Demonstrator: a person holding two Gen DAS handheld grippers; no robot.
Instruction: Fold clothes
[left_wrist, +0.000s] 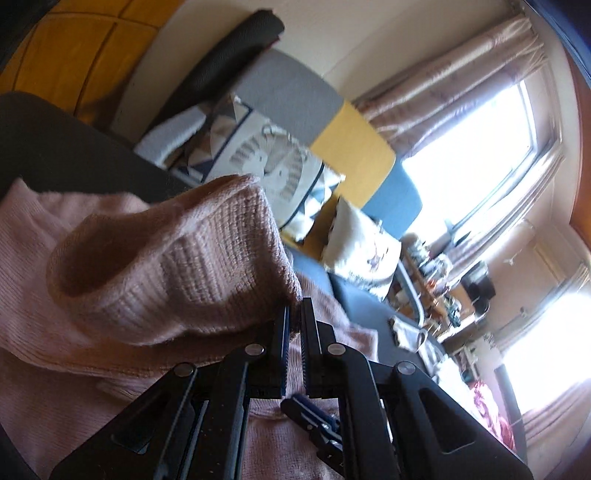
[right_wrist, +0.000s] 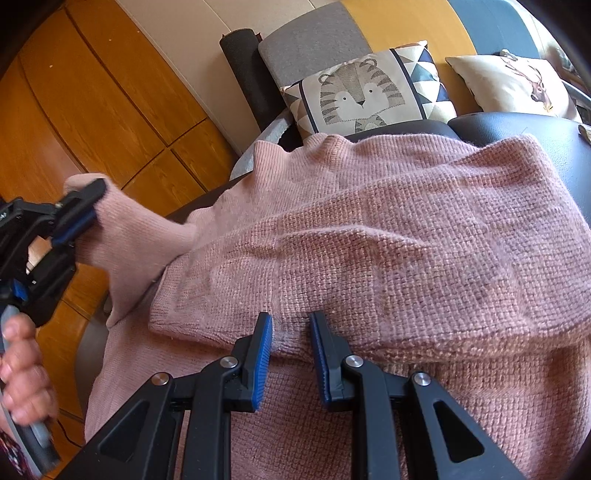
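A pink knit sweater (right_wrist: 406, 229) lies spread on a black padded seat (right_wrist: 517, 125), with one part folded across its body. My left gripper (right_wrist: 79, 212) is shut on a sleeve cuff and holds the sleeve (right_wrist: 140, 236) out past the seat's left edge. In the left wrist view that sleeve (left_wrist: 177, 266) rises in a loop from my left gripper (left_wrist: 295, 317), whose jaws are together. My right gripper (right_wrist: 291, 325) sits at the near edge of the folded layer. Its blue pads (right_wrist: 258, 369) stand a little apart with a thick ridge of knit pinched between them.
A hand (right_wrist: 26, 373) holds the left gripper's handle. Behind the seat is a grey, yellow and blue sofa (right_wrist: 306, 48) with a tiger cushion (right_wrist: 362, 96) and a deer cushion (right_wrist: 517, 85). Wooden floor (right_wrist: 74, 110) lies left. A bright window (left_wrist: 480, 147) and cluttered shelves (left_wrist: 436, 280) show.
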